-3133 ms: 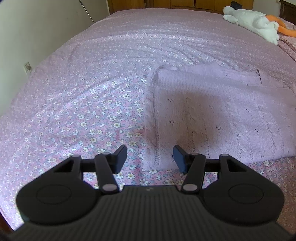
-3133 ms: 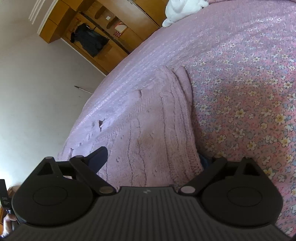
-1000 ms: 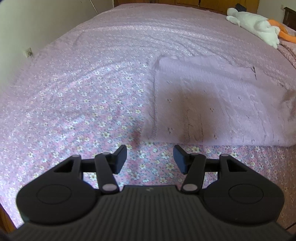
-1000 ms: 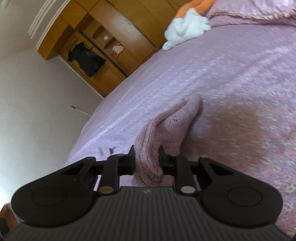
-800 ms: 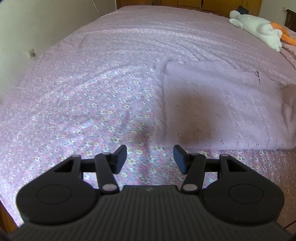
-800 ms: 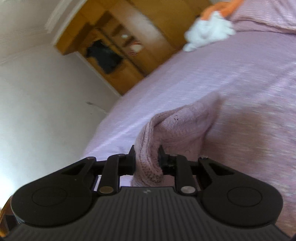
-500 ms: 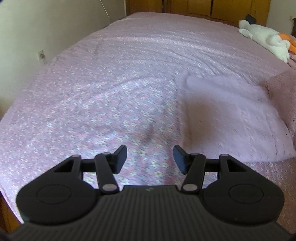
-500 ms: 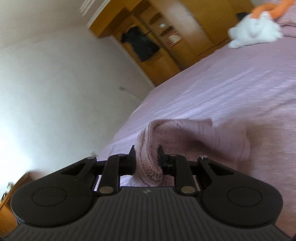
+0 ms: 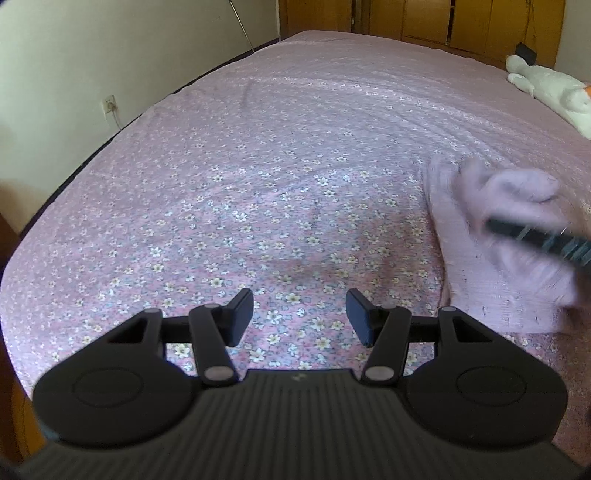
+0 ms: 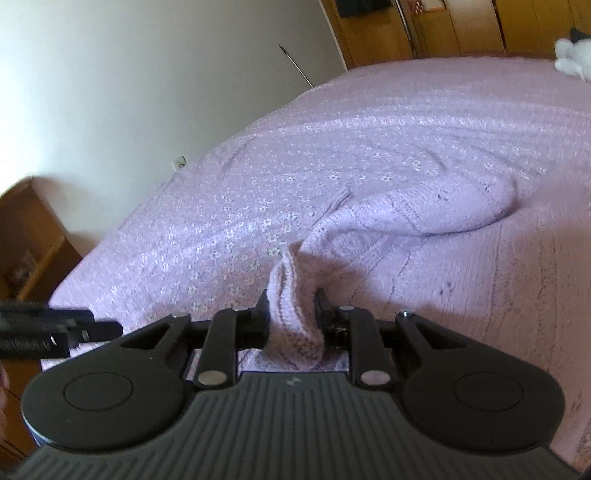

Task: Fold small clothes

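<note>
A lilac knitted garment lies on the flowered bed. My right gripper is shut on one edge of it and holds that edge folded over the rest, low above the cloth. In the left wrist view the garment is at the right, with the right gripper blurred across it. My left gripper is open and empty over the bare bedspread, left of the garment. It also shows at the left edge of the right wrist view.
The pink flowered bedspread covers the bed. A white plush toy lies at the far right. A wall with a socket runs along the left. Wooden wardrobes stand behind, a wooden stand beside the bed.
My right gripper has carried the gripped edge over the garment towards the left, folding it. My left gripper has drawn back left, off the garment, still open.
</note>
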`<state>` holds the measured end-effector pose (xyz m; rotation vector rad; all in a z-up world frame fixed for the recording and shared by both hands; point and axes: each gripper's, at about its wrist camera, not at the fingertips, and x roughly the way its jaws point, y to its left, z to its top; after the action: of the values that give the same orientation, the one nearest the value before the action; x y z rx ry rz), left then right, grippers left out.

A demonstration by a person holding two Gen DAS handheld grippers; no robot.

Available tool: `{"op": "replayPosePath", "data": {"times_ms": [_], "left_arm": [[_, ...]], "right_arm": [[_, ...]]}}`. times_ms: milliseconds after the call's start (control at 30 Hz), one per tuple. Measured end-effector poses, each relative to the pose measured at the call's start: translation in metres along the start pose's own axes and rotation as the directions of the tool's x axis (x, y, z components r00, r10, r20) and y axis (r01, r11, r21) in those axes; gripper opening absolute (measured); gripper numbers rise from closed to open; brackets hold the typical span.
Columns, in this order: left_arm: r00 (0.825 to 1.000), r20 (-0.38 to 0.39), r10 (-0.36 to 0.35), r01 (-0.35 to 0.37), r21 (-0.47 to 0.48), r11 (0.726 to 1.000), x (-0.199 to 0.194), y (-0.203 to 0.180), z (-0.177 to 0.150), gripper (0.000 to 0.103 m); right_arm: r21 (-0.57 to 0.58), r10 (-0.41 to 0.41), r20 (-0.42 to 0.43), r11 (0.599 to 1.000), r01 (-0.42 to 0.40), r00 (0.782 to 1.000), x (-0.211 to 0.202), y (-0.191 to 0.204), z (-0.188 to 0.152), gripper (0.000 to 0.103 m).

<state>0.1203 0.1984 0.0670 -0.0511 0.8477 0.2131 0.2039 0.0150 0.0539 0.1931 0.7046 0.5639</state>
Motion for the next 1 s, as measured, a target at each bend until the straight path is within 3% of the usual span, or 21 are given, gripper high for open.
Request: {"op": "replayPosePath", "data": {"times_ms": [67, 167, 333, 533, 767, 900, 1000], "left_arm": [[1.000, 0.007, -0.012, 0.012, 0.004, 1.000, 0.000, 0.001, 0.001, 0.057], [0.999, 0.024, -0.033, 0.032, 0.027, 0.999, -0.001, -0.002, 0.005, 0.057], [0.993, 0.047, -0.110, 0.107, 0.064, 0.992, 0.000, -0.022, 0.018, 0.057], [0.977, 0.078, -0.199, 0.186, 0.150, 0.971, 0.005, -0.068, 0.041, 0.057], [0.954, 0.077, -0.290, 0.247, 0.348, 0.904, 0.031, -0.141, 0.062, 0.057], [0.955, 0.047, -0.292, 0.243, 0.439, 0.865, 0.060, -0.179, 0.066, 0.057], [0.970, 0.054, -0.238, 0.187, 0.463, 0.866, 0.077, -0.198, 0.064, 0.057]], "right_arm": [[-0.015, 0.008, 0.008, 1.000, -0.007, 1.000, -0.007, 0.007, -0.002, 0.044], [0.023, 0.067, 0.015, 0.997, -0.067, 0.998, -0.025, 0.005, -0.004, 0.059], [0.034, 0.072, 0.058, 0.997, -0.074, 0.996, -0.062, -0.004, -0.010, 0.063], [0.084, -0.068, 0.155, 0.995, 0.055, 0.986, -0.102, -0.040, -0.015, 0.078], [0.214, -0.180, 0.194, 0.967, 0.138, 0.964, -0.126, -0.089, -0.016, 0.081], [0.259, -0.210, 0.191, 0.953, 0.157, 0.959, -0.128, -0.107, -0.022, 0.083], [0.278, -0.218, 0.192, 0.947, 0.160, 0.957, -0.118, -0.112, -0.026, 0.084]]}}
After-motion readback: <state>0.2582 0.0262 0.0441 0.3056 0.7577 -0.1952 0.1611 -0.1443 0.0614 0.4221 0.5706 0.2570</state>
